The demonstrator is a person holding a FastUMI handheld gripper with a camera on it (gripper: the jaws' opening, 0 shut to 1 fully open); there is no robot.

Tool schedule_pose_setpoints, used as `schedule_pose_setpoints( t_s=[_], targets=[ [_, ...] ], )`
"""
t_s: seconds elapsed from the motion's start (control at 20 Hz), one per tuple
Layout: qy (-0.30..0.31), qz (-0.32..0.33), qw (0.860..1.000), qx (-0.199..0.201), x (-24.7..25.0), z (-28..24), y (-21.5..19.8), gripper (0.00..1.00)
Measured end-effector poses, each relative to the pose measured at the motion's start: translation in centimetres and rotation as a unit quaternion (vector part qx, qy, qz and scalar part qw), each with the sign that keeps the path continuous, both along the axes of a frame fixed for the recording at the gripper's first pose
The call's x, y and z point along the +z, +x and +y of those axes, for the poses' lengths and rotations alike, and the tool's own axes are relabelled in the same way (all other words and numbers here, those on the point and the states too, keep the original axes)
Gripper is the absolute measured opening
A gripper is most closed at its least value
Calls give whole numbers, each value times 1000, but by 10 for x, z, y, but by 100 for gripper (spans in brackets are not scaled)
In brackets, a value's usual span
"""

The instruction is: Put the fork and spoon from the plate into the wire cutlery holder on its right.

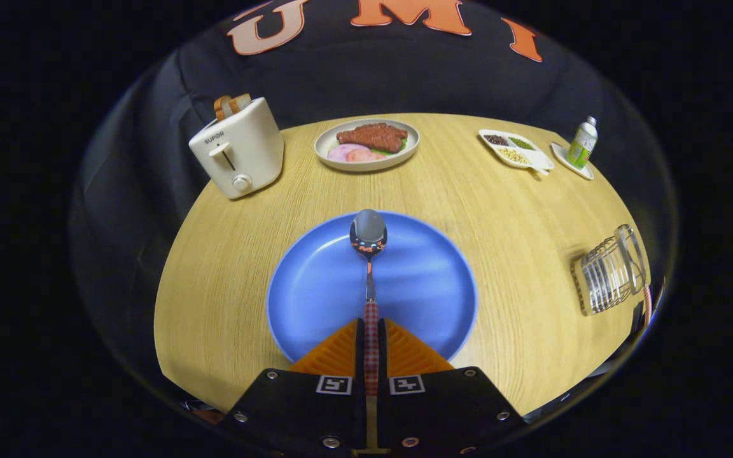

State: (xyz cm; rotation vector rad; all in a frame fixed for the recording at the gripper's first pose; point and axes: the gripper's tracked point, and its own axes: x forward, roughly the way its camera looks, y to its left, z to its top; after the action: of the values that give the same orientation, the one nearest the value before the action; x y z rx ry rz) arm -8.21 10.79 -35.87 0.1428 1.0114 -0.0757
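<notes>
The hand-held gripper (371,343) is clamped on the checked handle of the spoon (368,254), both orange fingers (335,353) pressing it from either side. The spoon points straight ahead, its bowl over the far part of the blue plate (315,299); whether it is lifted clear cannot be told. No fork lies on the plate. The wire cutlery holder (608,273) stands on the desk (481,197) well to the right, near the desk's edge. To do this step well, I judge: lift clear of the plate rim, swing right, tip the spoon upright above the holder's mouth, lower it in, then release.
</notes>
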Motion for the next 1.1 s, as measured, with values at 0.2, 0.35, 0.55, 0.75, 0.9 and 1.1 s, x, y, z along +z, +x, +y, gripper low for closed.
schedule_pose_setpoints(
  t_s=[0.2, 0.35, 0.55, 0.75, 0.9, 1.1],
  targets=[
    [-16, -44, 999, -11, 41, -36, 10, 7],
    [-31, -66, 997, -27, 67, -70, 11, 7],
    [-46, -80, 994, -55, 90, -116, 1, 7],
    [-55, -65, 993, -78, 99, -163, -22, 7],
    [-65, -37, 993, -86, 107, -201, -49, 7],
    [-76, 9, 993, -86, 107, -240, -67, 7]
  ],
)
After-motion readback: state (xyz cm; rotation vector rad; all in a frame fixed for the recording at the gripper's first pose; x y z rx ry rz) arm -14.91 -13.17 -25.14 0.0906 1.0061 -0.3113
